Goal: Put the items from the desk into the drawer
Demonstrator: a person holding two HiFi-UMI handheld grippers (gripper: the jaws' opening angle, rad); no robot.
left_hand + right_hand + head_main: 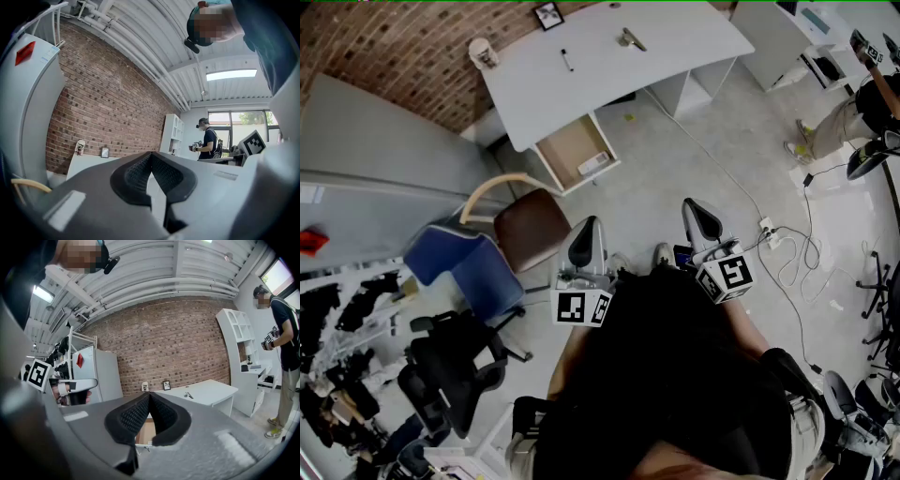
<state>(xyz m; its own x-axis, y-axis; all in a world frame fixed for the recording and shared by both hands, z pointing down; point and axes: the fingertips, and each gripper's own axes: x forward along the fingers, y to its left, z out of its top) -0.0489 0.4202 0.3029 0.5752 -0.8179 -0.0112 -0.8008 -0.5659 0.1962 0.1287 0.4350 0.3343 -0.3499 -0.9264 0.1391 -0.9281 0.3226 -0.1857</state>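
Drawer (572, 148), open in head view, escapes left gripper view; left claw (151, 157) and right claw (149, 397) closed, empty.

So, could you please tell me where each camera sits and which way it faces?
Head view: on the person's head, facing steeply down at the desk and open drawer; left claw, right claw and torso show.
Left gripper view: on the left claw, facing level at the brick wall; its shut jaws show.
Right gripper view: on the right claw, facing the desk; its shut jaws show.
Shared: both gripper views show wall and desk.
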